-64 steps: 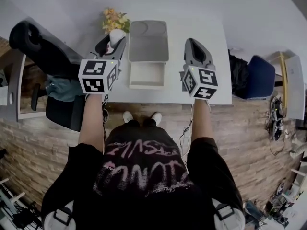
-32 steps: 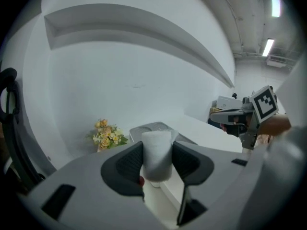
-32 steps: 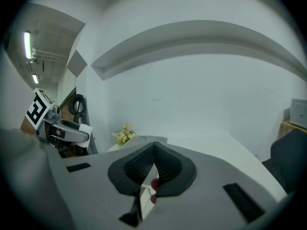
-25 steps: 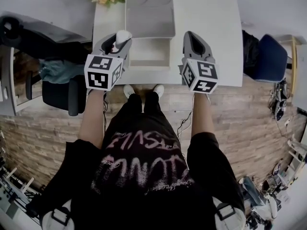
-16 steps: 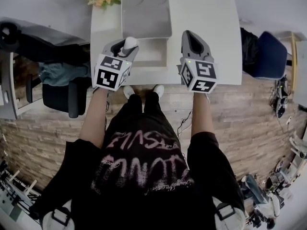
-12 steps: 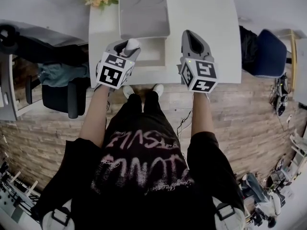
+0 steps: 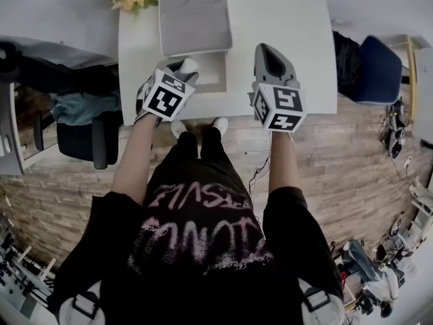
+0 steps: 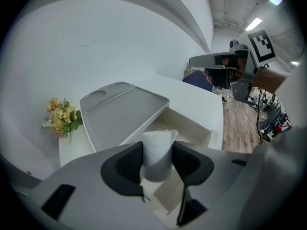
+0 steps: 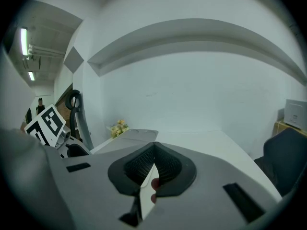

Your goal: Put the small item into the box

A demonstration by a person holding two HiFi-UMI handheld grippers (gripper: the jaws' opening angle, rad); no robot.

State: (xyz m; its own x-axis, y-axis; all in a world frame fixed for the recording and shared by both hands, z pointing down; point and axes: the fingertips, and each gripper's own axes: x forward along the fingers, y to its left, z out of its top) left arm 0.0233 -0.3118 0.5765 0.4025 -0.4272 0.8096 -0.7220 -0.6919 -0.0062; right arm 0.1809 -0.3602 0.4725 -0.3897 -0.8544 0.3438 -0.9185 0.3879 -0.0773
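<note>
Left gripper (image 7: pixel 184 71) is clamped on the small item (image 8: pixel 157 153), a white cylinder standing upright between the two jaw pads, both pads touching its sides. Item sticks out past the jaw tips. Straight ahead of the left gripper and just below the item sits the box (image 8: pixel 193 127), open, pale inside. Its grey lid (image 8: pixel 122 111) is tipped up and back on the far side. From the head view the item hangs over the box's near-left corner; contact with the box cannot be told.

Right gripper (image 9: pixel 154 148) has its jaws pressed together, nothing between them. It is held level with the left gripper, to the right of the box, above the white table (image 7: pixel 287 19).

Yellow flowers (image 8: pixel 61 116) are on the table beyond the left gripper, left of the lid. Black office chair (image 7: pixel 76 124) stands off to the left gripper's outer side. Blue chair (image 7: pixel 379 70) is well out from the right gripper's outer side.
</note>
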